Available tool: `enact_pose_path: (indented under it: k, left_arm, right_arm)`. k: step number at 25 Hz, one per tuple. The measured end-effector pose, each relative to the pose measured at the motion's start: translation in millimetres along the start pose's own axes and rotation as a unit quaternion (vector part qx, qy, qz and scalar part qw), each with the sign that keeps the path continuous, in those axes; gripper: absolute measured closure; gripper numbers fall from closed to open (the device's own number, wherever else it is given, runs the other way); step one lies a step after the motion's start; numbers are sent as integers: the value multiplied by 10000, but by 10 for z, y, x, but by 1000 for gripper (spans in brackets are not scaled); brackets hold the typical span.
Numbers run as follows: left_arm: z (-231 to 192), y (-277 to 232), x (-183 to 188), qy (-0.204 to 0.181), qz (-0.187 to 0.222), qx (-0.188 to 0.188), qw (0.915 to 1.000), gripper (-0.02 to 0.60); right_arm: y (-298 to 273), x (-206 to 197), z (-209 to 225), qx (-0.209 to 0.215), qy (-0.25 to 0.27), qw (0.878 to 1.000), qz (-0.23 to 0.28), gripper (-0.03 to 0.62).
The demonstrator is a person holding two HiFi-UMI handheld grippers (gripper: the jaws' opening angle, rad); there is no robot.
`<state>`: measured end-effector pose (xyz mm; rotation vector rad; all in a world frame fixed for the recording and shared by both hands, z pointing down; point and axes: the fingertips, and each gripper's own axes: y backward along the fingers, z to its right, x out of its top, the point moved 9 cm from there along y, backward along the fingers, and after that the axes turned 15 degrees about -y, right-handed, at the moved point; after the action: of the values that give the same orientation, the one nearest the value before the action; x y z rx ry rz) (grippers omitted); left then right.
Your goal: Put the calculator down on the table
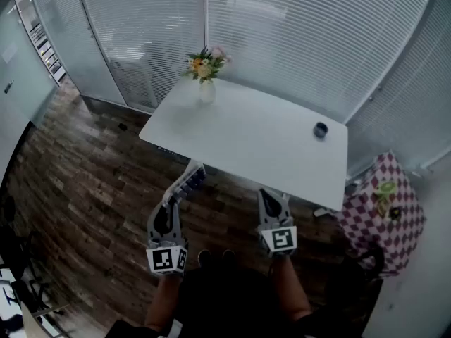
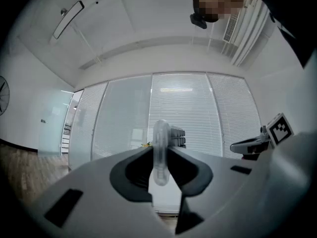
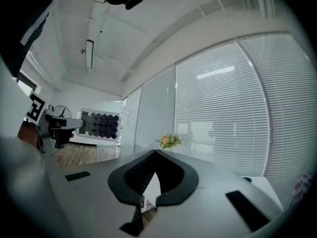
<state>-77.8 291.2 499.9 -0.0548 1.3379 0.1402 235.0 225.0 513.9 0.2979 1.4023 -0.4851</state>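
**Calculator in grip, not yet over the tabletop**

The left hand-held gripper [image 1: 182,192] is clamping the dark, keyed calculator with a clear plastic edge [image 1: 192,179]. Its jaws are standing narrow, and the pads are pressing on the two flat faces. In the left gripper view the calculator is showing edge-on, upright between the jaws, with its rows of keys facing right. This thin-side grip is judged to suit carrying. It is also leaving the lower edge free to meet a surface first.

The right hand-held gripper [image 1: 270,197] is pointing level towards the table. Its jaws are together and holding nothing, so it appears to be kept clear of the work as a spare.

The calculator is hanging in the air, apart from the table. In the head view it appears just short of the near edge of the white rectangular tabletop [image 1: 254,132], above the dark wood-plank floor [image 1: 84,167].

The tabletop is carrying a small vase of orange and pink flowers [image 1: 205,76] at the far left corner. A small dark round object [image 1: 320,129] is sitting near the right edge. The broad middle between them is offering ample room.

The placement is judged not yet begun. The left hand-held gripper needs to travel forward over the tabletop and lower before the jaws part. Releasing short of the edge would be risking a drop to the floor.
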Motion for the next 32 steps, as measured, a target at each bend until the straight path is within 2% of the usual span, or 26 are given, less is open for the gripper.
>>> enact_pose_path:
  k: [20,32]
  left_arm:
    - [52,-67,-150,44,-269,156,9995,499]
    - [-271,-749,-298,-57,-160,91,9998,499]
  right_arm:
    - [-129,-78,237,129,-80,9998,108,588]
    - [-832,-11,322,42,170,9998,91,589]
